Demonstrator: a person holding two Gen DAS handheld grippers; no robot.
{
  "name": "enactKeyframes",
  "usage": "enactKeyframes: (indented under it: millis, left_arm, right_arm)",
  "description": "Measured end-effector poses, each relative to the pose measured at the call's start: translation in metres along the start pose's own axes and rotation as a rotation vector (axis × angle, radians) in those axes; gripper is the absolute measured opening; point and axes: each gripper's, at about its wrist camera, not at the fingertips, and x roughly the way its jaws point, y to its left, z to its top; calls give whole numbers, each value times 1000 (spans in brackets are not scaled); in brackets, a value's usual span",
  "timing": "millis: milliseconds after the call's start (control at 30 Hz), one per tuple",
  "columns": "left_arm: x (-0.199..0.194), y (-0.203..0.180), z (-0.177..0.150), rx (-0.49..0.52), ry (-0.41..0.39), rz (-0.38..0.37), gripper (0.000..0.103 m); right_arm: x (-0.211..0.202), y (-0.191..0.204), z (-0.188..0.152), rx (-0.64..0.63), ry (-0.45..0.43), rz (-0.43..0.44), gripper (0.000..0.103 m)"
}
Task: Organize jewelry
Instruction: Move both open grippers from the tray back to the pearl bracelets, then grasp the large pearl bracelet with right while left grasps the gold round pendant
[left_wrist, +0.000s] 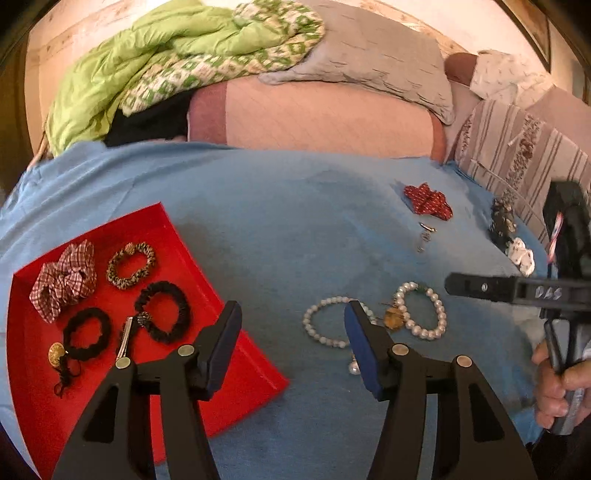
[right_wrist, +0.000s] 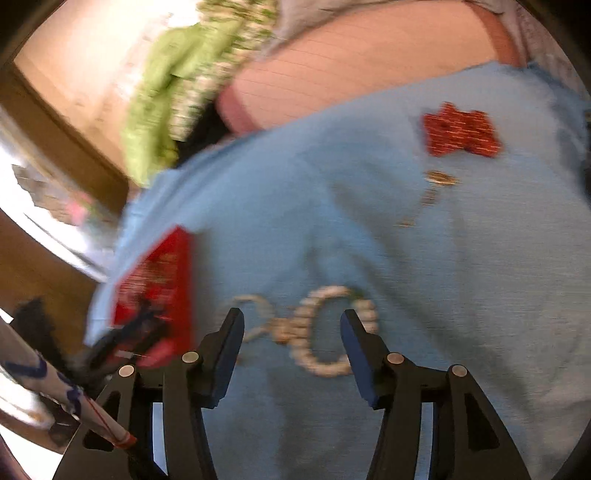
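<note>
Pearl bracelets (left_wrist: 421, 312), two, on blue cloth (left_wrist: 258, 221) beside red tray (left_wrist: 255, 373). Scrunchies in tray: four (one checked (left_wrist: 64, 278), one leopard (left_wrist: 131, 265), two black (left_wrist: 162, 312)). Red bow (left_wrist: 428, 201) farther off. Left gripper (left_wrist: 293, 314) spread, empty; right gripper (right_wrist: 291, 321) spread over blurred pearls, pinching nothing.

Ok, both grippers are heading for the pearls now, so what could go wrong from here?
1. The two pearl bracelets lie touching, with a gold charm between them; lifting one may drag the other.
2. The left gripper and right gripper, both open and empty, aim at the same spot and could collide.
3. The red tray is already crowded with scrunchies, so a dropped bracelet may tangle.
</note>
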Motion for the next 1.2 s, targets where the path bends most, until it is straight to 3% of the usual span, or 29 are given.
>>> enactKeyframes:
  millis: [133, 300, 400, 467, 533, 767, 900, 1100, 1167, 1200]
  left_arm:
    - [6, 13, 4, -39, 32, -11, 57]
    - [9, 15, 5, -22, 33, -7, 57]
    - [10, 6, 6, 19, 33, -21, 57]
    - [14, -4, 4, 63, 46, -32, 57]
    - [18, -15, 1, 107, 61, -43, 57]
    - [27, -65, -10, 285, 57, -79, 57]
    - [43, -85, -12, 303, 81, -106, 57]
    - [67, -103, -11, 292, 102, -96, 57]
    - [77, -102, -10, 267, 126, -89, 50]
    - [83, -101, -9, 258, 150, -90, 37]
  right_arm:
    - [9, -11, 2, 18, 18, -28, 57]
    - [29, -6, 3, -33, 64, -139, 49]
    - [40, 3, 2, -123, 69, -226, 38]
    - [47, 14, 0, -205, 65, -306, 20]
    - [49, 17, -1, -245, 56, -333, 11]
    - [12, -3, 11, -118, -62, -259, 10]
    - [-11, -9, 14, -58, -138, -202, 10]
    - [-13, -4, 19, -47, -141, -163, 10]
    - [-14, -4, 18, -46, -140, -153, 10]
    - [-13, -3, 18, -45, -139, -147, 10]
